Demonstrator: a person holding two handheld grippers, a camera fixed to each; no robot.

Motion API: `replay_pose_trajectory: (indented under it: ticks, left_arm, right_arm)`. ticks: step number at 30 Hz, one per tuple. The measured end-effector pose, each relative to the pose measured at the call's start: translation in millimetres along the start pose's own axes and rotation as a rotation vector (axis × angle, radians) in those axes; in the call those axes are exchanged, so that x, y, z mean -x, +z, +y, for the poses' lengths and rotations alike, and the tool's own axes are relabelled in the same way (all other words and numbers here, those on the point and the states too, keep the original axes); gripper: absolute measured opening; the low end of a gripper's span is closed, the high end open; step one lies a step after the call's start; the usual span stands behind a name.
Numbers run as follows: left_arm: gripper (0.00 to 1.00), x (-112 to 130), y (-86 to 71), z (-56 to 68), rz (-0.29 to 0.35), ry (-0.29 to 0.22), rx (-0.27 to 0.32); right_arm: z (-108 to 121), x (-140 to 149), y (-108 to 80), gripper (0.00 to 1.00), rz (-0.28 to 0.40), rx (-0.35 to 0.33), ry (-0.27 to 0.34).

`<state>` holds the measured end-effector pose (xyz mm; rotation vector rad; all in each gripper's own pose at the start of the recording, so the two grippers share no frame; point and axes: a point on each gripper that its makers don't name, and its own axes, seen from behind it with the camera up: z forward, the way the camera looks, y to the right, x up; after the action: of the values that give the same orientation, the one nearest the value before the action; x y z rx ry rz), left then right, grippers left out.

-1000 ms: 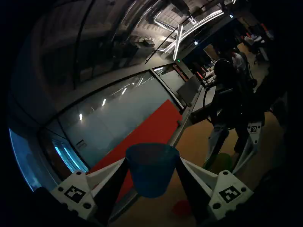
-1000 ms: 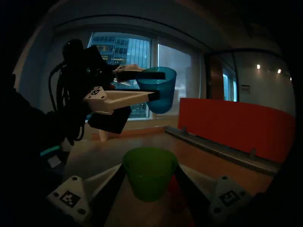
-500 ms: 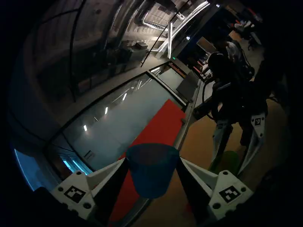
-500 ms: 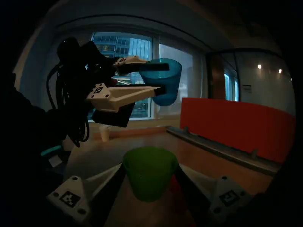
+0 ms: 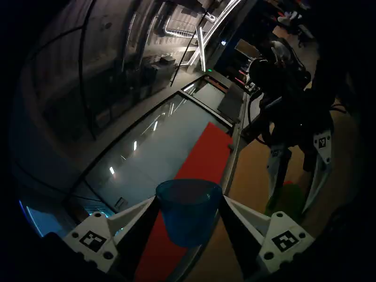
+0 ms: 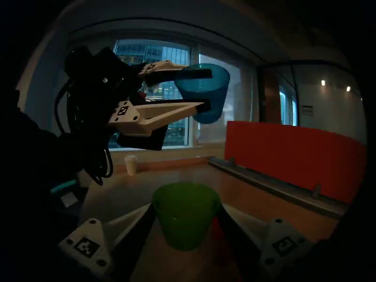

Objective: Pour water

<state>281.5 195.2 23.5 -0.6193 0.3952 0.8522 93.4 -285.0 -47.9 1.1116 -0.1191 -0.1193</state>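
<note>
The blue cup point(image 5: 188, 218) sits between the left gripper's point(image 5: 188, 202) two fingers point(image 5: 127, 221), one finger pressing each side of its wall just below the rim, so the fingers are closed onto it. The green cup point(image 6: 186, 214) is clamped the same way by the right gripper point(image 6: 186, 207), with a finger point(image 6: 120, 225) on either side.

There are two grippers and two held cups, one blue and one green. A third, small white cup point(image 6: 130, 164) stands far off on the tabletop point(image 6: 263, 207) near the window point(image 6: 155, 61).

In the right gripper view the blue cup hangs in the air, higher than the green cup and beyond it, in front of the window. Its long axis is near vertical, leaning a little, with its mouth up. The green cup stands upright, mouth up, low over the tabletop. A red panel point(image 6: 296, 150) runs along the tabletop's far side.
</note>
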Motion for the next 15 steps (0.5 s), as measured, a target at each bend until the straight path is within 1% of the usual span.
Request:
replay_pose_trajectory:
  ticks: [6, 15]
  left_arm:
    - [0.86, -1.4, 2.0, 1.4, 0.002, 0.043, 0.0]
    - [0.86, -3.6, 2.2, 0.1, 0.004, 0.09, -0.005]
  right_arm:
    - [2.0, -0.2, -0.6, 0.91, 0.001, 0.001, 0.0]
    - [4.1, -1.1, -1.1, 0.91, 0.004, 0.003, 0.0]
